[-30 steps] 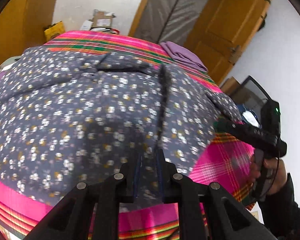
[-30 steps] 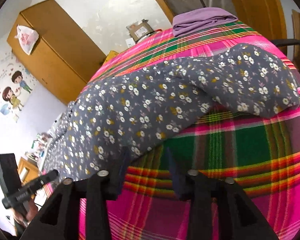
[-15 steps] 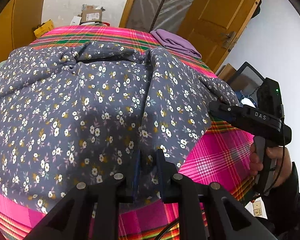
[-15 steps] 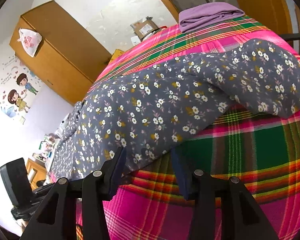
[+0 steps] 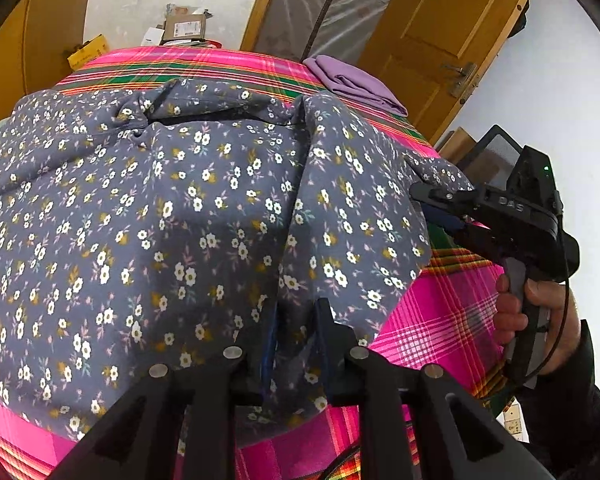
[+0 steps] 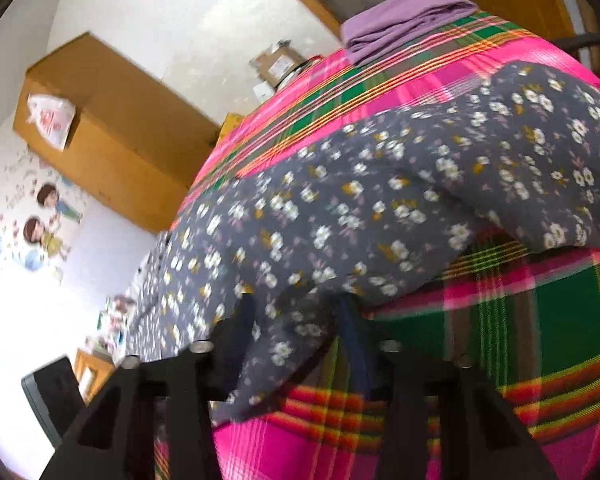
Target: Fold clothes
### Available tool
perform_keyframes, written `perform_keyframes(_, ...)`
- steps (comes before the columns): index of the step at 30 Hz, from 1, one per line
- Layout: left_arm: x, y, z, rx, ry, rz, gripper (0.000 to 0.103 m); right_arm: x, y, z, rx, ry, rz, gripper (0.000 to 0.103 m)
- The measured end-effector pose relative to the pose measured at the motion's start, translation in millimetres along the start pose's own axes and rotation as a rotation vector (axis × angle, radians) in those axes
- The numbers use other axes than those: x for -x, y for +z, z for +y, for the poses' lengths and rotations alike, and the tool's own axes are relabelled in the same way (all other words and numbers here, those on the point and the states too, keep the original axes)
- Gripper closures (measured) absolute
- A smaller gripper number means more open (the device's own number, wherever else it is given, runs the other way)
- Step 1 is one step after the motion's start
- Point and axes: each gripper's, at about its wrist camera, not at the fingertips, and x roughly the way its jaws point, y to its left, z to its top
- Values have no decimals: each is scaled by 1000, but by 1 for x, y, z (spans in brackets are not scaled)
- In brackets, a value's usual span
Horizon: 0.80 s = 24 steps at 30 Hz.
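A grey floral garment (image 5: 188,208) lies spread over a bed with a pink and green plaid cover (image 5: 440,320). My left gripper (image 5: 296,308) sits at the garment's near edge. A ridge of fabric is pinched between its fingers while the jaws are easing apart. In the right wrist view my right gripper (image 6: 298,304) is closing on the garment's (image 6: 380,208) hanging side edge, and cloth fills the gap between the fingers. The left wrist view shows that right gripper (image 5: 428,204) at the garment's right edge, held by a hand (image 5: 516,312).
A folded purple cloth (image 5: 356,84) (image 6: 404,24) lies at the bed's far corner. Behind it are a wooden door (image 5: 440,20) and a cardboard box (image 5: 184,28). A wooden cabinet (image 6: 112,140) stands by the far wall.
The right gripper's jaws have narrowed around the garment's side edge, which now hangs bunched between them, and the gripper has rolled. The left gripper's fingers stand slightly wider on the fabric ridge.
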Motion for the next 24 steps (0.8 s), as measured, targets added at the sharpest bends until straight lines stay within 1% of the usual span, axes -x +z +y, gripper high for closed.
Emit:
perform_keyframes(1, 0, 0, 1, 2, -1, 2, 85, 0, 1, -3, -15, -5, -6, 86)
perform_keyframes(3, -2, 0, 1, 2, -2, 5, 85, 2, 2, -8, -39, -4, -15, 90)
perform_keyframes(4, -2, 0, 1, 3, -3, 6, 85, 2, 3, -10, -47, -3, -22, 94)
perform_keyframes(7, -2, 0, 1, 7, -6, 4, 85, 12, 1, -8, -27, -5, -47, 99)
perform_keyframes(11, 1, -1, 3, 13, -12, 1, 85, 32, -1, 2, 8, -3, -93, 100)
perform_keyframes(15, 5, -3, 4, 11, -16, -11, 85, 67, -12, 13, 38, -1, -132, 100)
perform_keyframes(20, 11, -6, 3, 8, -25, -25, 85, 108, -23, 33, 97, -18, -192, 100)
perform_keyframes(22, 13, -8, 2, 7, -24, -28, 85, 111, -23, 38, 95, -30, -202, 100)
perform_keyframes(24, 16, -10, 2, 6, -24, -30, 85, 120, -31, 36, 84, -38, -193, 100)
